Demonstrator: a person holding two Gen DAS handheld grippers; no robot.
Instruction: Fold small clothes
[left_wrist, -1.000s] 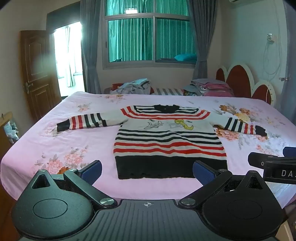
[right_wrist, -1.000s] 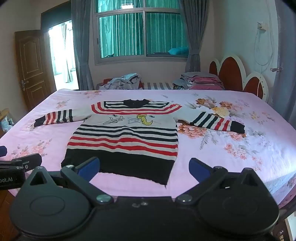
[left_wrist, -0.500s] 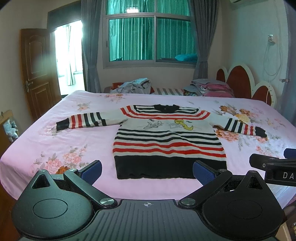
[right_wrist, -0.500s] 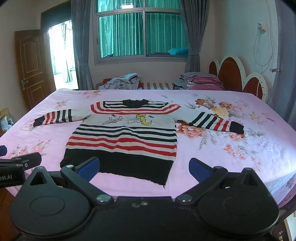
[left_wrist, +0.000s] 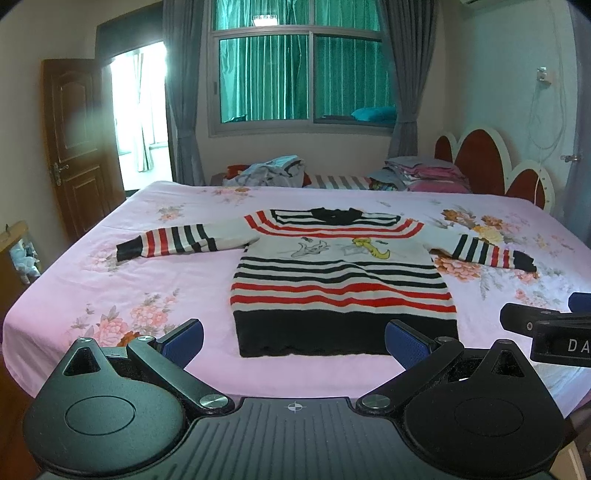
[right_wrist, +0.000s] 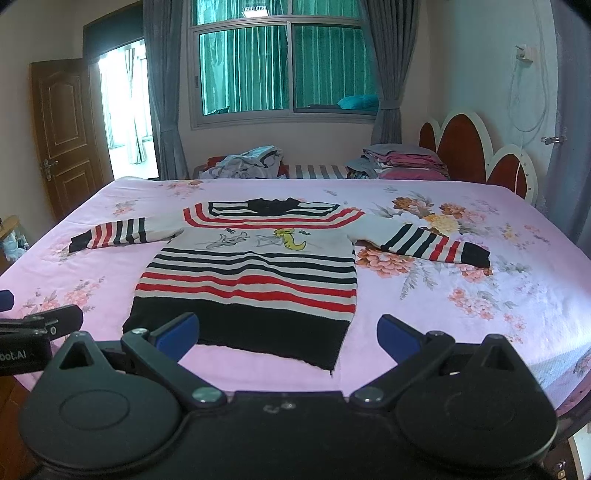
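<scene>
Sweater (left_wrist: 341, 280) flat on bed (left_wrist: 155, 280), unfolded | collar toward window, hem toward grippers, sleeves spread sideways | left gripper (left_wrist: 293, 338) jaws spread, empty | right gripper (right_wrist: 288, 332) jaws spread, empty

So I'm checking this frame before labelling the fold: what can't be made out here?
- Striped sweater: its back and the bed under it, both views.
- Right gripper: cut off by the left-wrist frame edge; jaws unseen there.
- Clothes pile behind the bed: too small to identify.
- Bed near edge: hidden by the gripper bodies.
</scene>
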